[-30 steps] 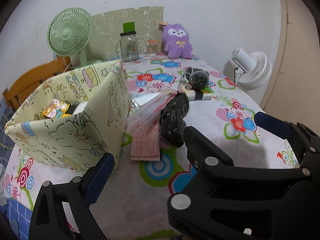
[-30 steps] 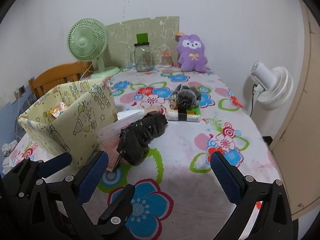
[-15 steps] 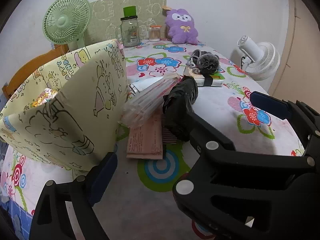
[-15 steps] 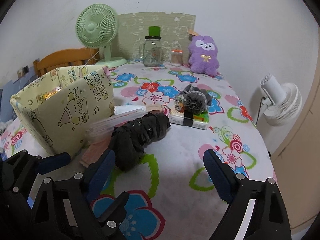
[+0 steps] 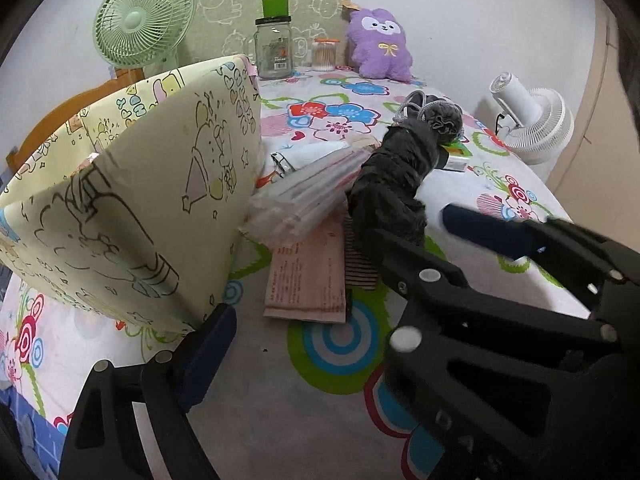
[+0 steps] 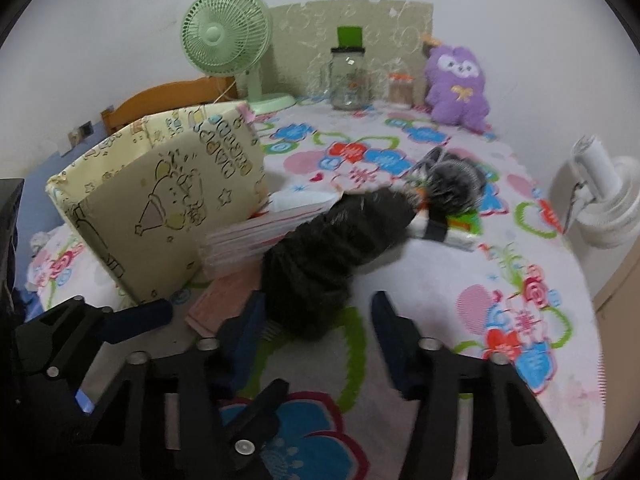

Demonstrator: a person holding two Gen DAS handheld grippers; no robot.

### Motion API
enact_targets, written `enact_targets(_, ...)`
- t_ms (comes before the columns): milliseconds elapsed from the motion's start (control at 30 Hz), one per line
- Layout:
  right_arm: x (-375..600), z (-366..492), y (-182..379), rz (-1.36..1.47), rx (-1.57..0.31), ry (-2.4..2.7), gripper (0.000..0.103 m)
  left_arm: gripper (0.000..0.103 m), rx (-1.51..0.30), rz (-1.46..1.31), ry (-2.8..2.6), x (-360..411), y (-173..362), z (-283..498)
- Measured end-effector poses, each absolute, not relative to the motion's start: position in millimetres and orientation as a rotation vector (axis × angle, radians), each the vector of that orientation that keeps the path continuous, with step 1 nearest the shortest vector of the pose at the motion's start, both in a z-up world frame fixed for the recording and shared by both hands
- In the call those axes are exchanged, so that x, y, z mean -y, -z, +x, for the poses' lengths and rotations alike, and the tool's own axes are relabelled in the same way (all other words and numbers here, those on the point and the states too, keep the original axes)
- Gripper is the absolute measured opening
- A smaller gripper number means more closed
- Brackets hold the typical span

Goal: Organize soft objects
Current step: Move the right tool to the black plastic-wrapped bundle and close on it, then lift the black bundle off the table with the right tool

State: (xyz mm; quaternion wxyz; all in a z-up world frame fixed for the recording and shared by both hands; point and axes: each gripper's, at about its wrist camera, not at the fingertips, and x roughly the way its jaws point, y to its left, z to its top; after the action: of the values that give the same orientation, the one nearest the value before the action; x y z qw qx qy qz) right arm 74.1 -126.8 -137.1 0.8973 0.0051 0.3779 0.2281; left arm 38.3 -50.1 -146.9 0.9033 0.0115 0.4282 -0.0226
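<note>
The right gripper (image 6: pixel 318 328) hangs low over the surface (image 6: pixel 432 272) with its fingers (image 6: pixel 390 332) spread to either side of the near end of a black crumpled bundle (image 6: pixel 332 252), which looks like soft cloth or a bag; no contact shows yet, so this reads as the lining-up for a pinch. The bundle lies lengthwise on the flowered cloth, its near end partly over a pink paper packet (image 5: pixel 308 276) and its side against a stack of clear plastic sleeves (image 5: pixel 304 196) that leans toward the yellow fabric box (image 6: pixel 160 200). Its far end touches or overlaps a flat boxed item topped by a grey mesh pouf (image 6: pixel 456 180). The box stands open-topped just beside the pile, probably the intended home for the soft things, which would explain why the bundle is approached from its free near end. The left gripper (image 5: pixel 340 276) waits with fingers (image 5: pixel 208 344) spread and empty, one finger at the box's lower corner, perhaps ready to steady it. A purple plush toy (image 6: pixel 456 88) sits well apart at the back wall, beside a glass jar (image 6: pixel 348 80) and a green fan (image 6: pixel 224 40).
</note>
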Motion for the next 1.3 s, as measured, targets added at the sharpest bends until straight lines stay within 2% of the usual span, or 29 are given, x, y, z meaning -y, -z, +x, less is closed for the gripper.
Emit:
enact_targets(67, 125, 77, 140, 0.013, -0.808, -0.476, 0.035, 0.092, -0.88, 0.031, 0.047, 51, 147, 39)
enact_targets(200, 126, 76, 140, 0.014, -0.803, -0.437, 0.029, 0.092, -0.878, 0.042, 0.05, 53, 147, 41)
enact_targets(367, 136, 74, 141, 0.031, -0.809, -0.391, 0.026, 0.087, -0.866, 0.067, 0.074, 59, 146, 42)
enact_targets(667, 148, 73, 140, 0.067, -0.818, -0.356, 0.026, 0.086, -0.848, 0.086, 0.077, 64, 146, 49)
enact_targets(867, 155, 74, 139, 0.099, -0.819, -0.343, 0.026, 0.07, -0.842, 0.061, 0.095, 65, 145, 54)
enact_targets(933, 157, 75, 138, 0.106, -0.817, -0.34, 0.026, 0.056, -0.846, 0.043, 0.117, 64, 144, 55)
enact_targets(1000, 159, 75, 138, 0.116, -0.818, -0.339, 0.026, 0.051, -0.844, 0.046, 0.12, 66, 144, 55)
enact_targets(1300, 163, 72, 136, 0.132, -0.818, -0.327, 0.026, 0.045, -0.858, 0.046, 0.129, 68, 142, 54)
